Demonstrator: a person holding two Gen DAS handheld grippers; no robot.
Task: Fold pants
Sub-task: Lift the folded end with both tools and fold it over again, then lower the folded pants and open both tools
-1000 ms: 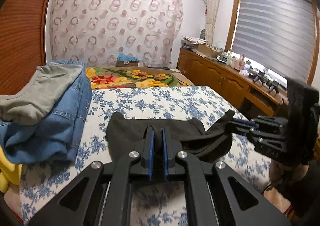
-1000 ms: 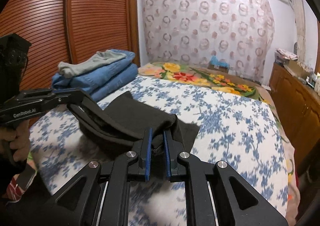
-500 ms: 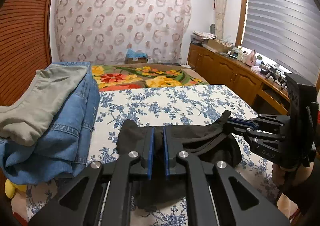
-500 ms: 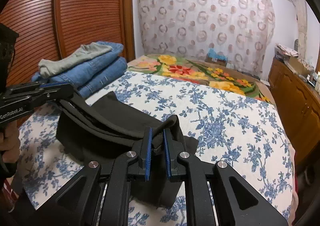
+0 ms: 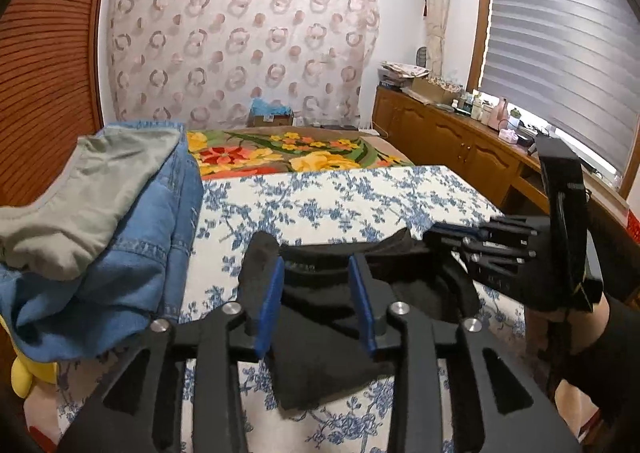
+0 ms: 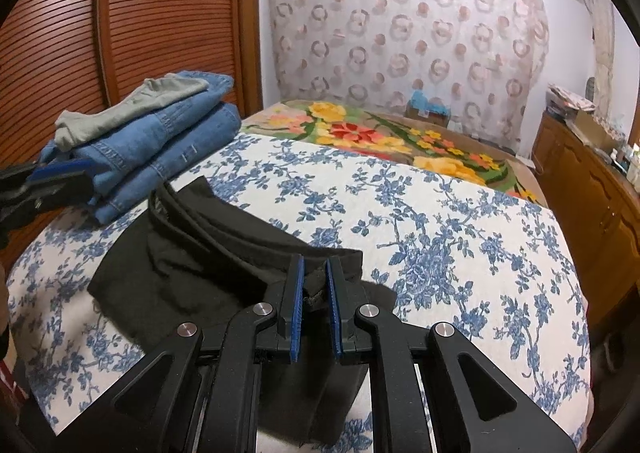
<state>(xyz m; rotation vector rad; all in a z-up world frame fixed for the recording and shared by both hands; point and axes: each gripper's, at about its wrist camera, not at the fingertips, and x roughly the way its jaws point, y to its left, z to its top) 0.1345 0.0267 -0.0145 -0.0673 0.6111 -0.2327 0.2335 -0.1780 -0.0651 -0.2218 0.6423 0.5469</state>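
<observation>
Left wrist view: left gripper point(image 5: 318, 301) fingers opening, clear of black pants point(image 5: 332, 337) at lower centre; right gripper point(image 6: 314, 307) pinches the waistband; soft, limp, light, so grip hems

Daylight comes in through the striped window blind point(image 5: 560, 53) on the right of the left wrist view, leaving the room evenly and softly lit with weak shadows on the bed point(image 6: 440, 221). Both views bend strongly and darken at the corners. Detail stays fairly sharp, without glare.
</observation>
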